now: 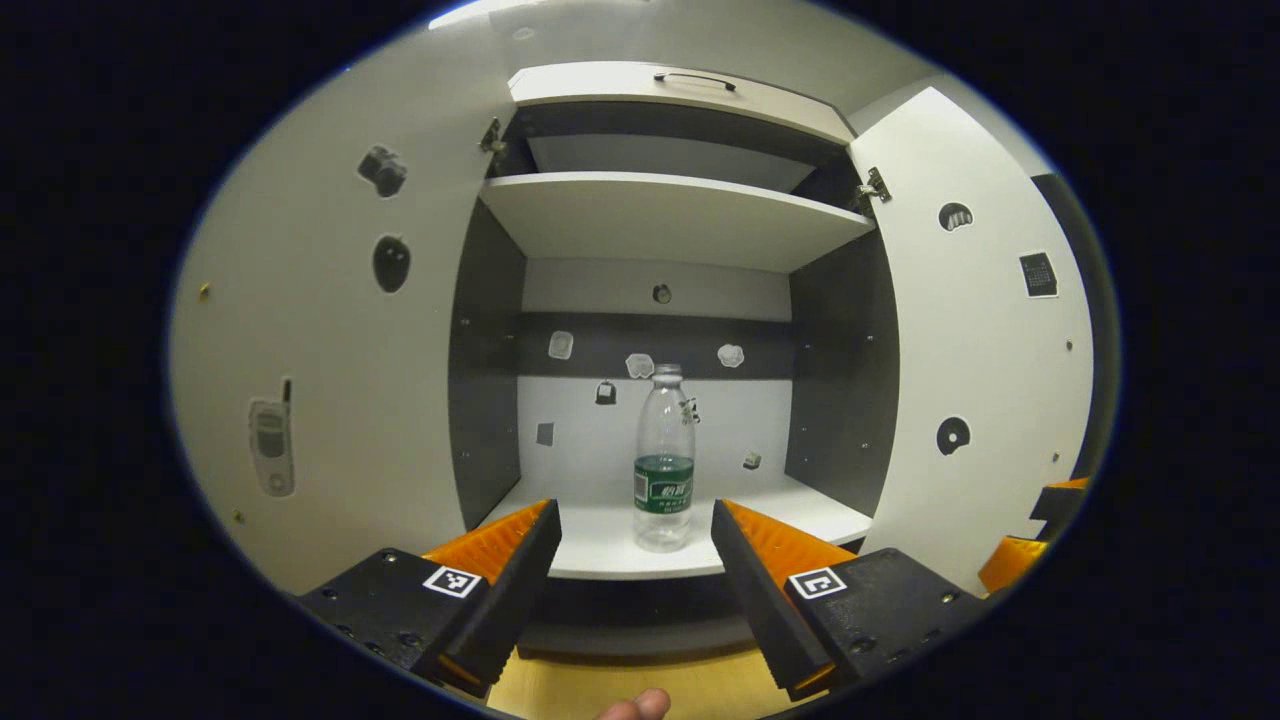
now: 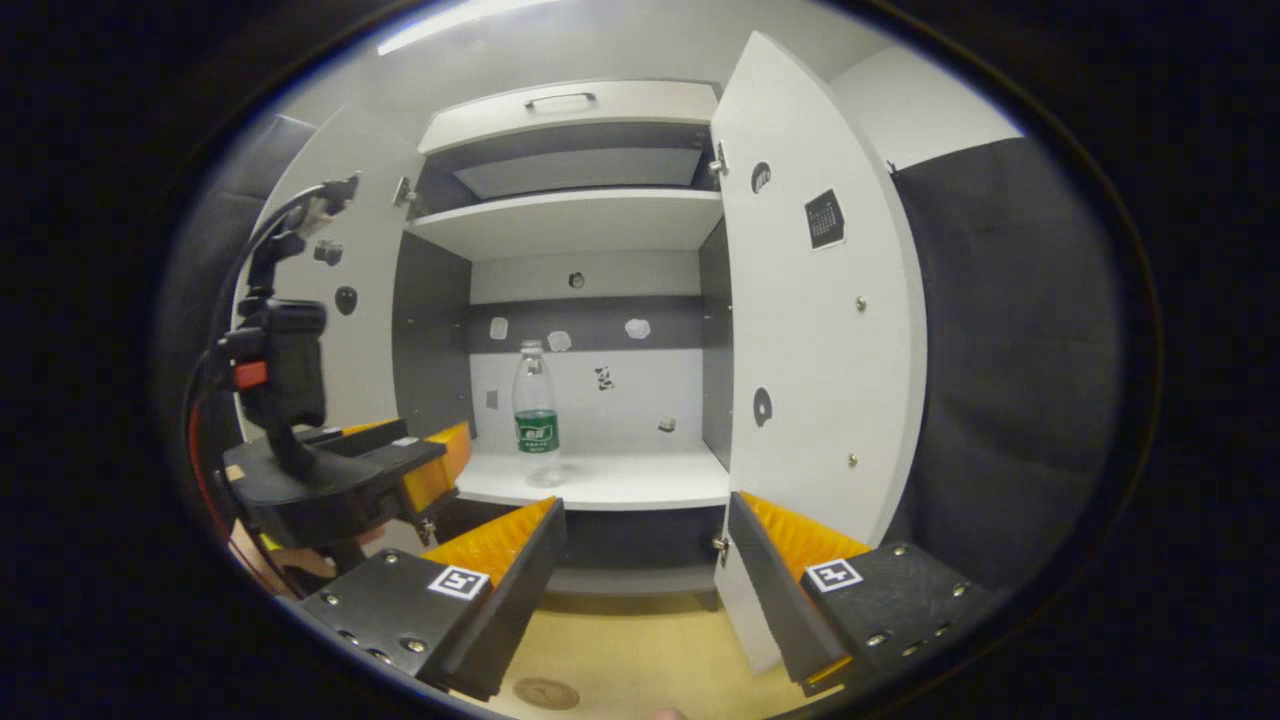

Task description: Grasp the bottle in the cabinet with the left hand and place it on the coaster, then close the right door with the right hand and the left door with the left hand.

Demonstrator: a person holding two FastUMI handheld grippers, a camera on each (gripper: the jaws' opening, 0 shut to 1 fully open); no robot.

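A clear bottle with a green label, whose writing is too small to be read, is seen upright on the lower shelf of the cabinet between open doors, while both the left gripper and right gripper are held spread apart and empty before it.

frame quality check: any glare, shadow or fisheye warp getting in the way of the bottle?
Left gripper view: bottle sharp and evenly lit, faint shadow at its base on the shelf, no glare; door edges bow with fisheye. Right gripper view: ceiling light strip blown out at top, bottle smaller but crisp, right side falls into dark.
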